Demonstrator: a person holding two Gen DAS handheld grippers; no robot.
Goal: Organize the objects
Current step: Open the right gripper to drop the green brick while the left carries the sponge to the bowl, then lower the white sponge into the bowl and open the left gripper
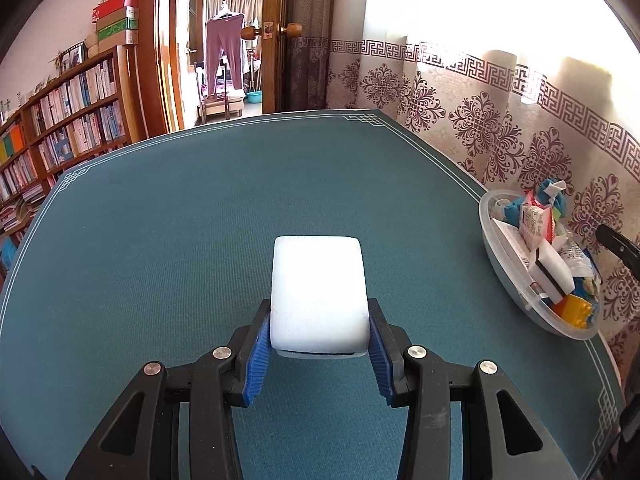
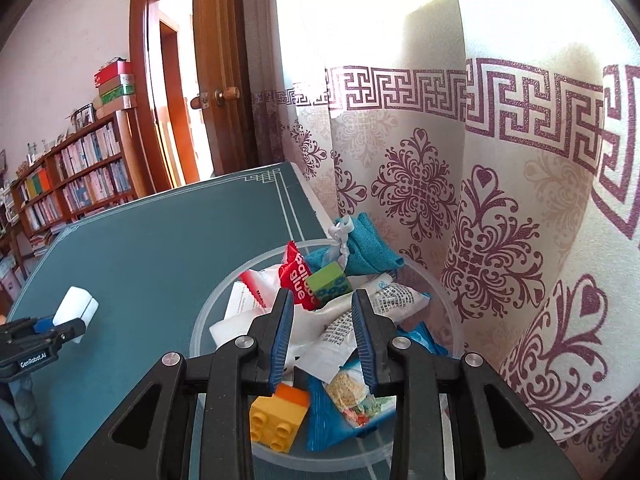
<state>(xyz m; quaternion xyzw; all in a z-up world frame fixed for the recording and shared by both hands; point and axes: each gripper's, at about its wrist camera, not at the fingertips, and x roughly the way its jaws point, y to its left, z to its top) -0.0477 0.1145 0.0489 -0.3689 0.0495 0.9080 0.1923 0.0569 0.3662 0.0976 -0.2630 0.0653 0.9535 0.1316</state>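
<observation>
While the left gripper (image 1: 319,338) pinches a white block (image 1: 319,296) at its near end, holding it over the green mat (image 1: 160,240), the clear bowl (image 1: 504,268) of odds and ends sits well off to its right.

In the right wrist view, the right gripper (image 2: 322,334) hangs over that bowl (image 2: 448,300), fingers nearly closed and, as far as I can tell, empty. The step looks like carrying the block over; next, swing it above the bowl and let go.
</observation>
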